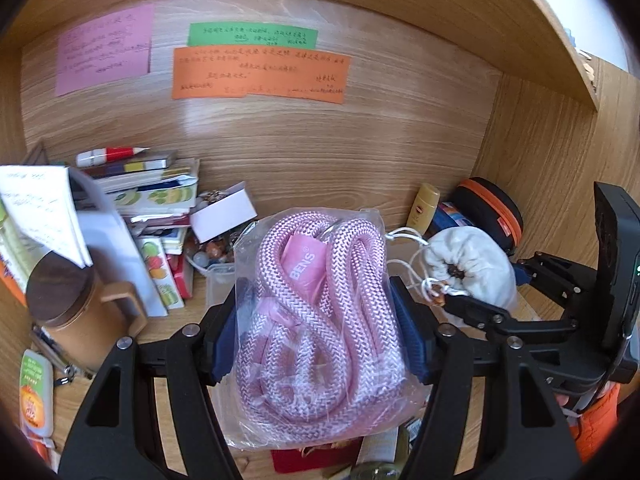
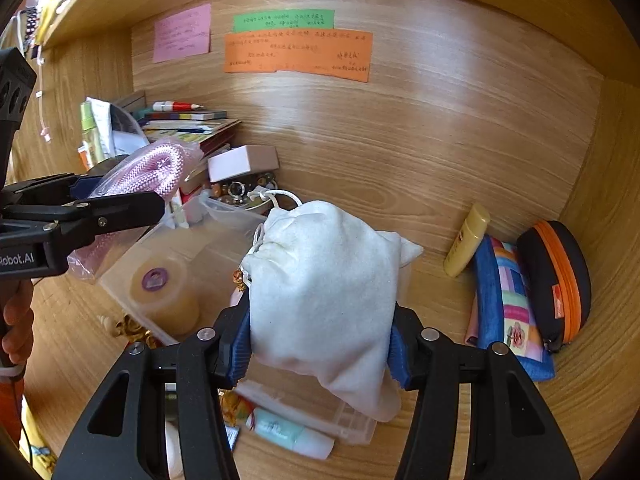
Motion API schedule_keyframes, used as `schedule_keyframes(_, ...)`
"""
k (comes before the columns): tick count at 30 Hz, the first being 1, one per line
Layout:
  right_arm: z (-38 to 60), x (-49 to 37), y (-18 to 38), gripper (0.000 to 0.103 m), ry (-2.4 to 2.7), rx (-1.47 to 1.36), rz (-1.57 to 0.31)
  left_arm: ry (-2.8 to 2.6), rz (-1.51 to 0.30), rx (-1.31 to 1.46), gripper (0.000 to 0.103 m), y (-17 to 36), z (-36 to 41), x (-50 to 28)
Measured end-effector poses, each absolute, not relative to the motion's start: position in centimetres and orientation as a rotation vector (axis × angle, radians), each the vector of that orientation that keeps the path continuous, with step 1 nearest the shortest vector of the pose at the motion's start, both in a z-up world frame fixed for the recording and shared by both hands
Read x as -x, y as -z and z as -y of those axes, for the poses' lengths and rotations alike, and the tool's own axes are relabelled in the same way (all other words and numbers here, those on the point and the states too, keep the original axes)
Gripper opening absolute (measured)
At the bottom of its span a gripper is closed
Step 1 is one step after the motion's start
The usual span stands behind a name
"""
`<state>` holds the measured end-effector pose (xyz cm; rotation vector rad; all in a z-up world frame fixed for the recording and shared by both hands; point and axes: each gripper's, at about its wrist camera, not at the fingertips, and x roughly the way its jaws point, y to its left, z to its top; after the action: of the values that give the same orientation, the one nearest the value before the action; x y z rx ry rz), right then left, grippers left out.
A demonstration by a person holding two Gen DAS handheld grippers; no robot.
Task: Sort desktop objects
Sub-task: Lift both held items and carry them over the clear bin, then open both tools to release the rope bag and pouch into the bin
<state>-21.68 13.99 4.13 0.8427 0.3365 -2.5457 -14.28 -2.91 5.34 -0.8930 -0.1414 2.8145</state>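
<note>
Left gripper [image 1: 320,332]: blue pads pressed on both sides of a clear plastic bag of coiled pink woven rope [image 1: 316,320], jaws about half spread; bag held clear of the desk.
Right gripper [image 2: 320,340]: closed partway on a white cloth drawstring pouch [image 2: 324,292], gripped at its middle.
Landmark: clear plastic storage box [image 2: 192,256] on the wooden desk [image 2: 460,420].
Pouch position: above the box's right part, cords trailing toward the back wall.
Rope bag position: above the box's left edge.
Box contents: a pale round roll with purple centre [image 2: 160,284].
Right of box: yellow bottle [image 2: 466,240], patchwork fabric case [image 2: 512,304], black oval zip case with orange trim [image 2: 556,284].
</note>
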Motion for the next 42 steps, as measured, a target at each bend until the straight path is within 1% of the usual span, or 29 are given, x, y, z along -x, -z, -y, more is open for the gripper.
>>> schedule_keyframes(6,-13.4,23.7,-3.5,0.050,2.543,-0.889,-0.326,-2.795,0.149,0.941,0.066,-4.6,2.0,16.8)
schedule_keyframes(15,-13.6,25.5,-1.4,0.051,2.534,-0.951,-0.335,-2.763,0.131,1.047,0.066,-1.7,1.2,19.3)
schedule_keyframes(22,-13.2,25.7,0.1,0.051,2.518,-0.981,-0.388,-2.788,0.091,1.075,0.066,-1.0,1.1,19.5)
schedule_keyframes(29,-13.0,26.1,1.3,0.051,2.516,-1.027,-0.395,-2.822,0.051,1.107,0.066,-0.1,1.1,19.5)
schedule_keyframes(39,-11.9,25.0,1.5,0.051,2.543,-0.964,-0.506,-2.844,-0.025,1.061,0.066,-0.1,0.1,18.9)
schedule_keyframes(41,-11.9,24.9,1.4,0.053,2.558,-0.951,-0.531,-2.848,-0.038,1.060,0.066,-0.1,0.0,18.9)
schedule_keyframes(42,-11.8,25.0,1.3,0.057,2.562,-0.947,-0.537,-2.849,-0.039,1.060,0.067,-0.1,-0.1,18.9)
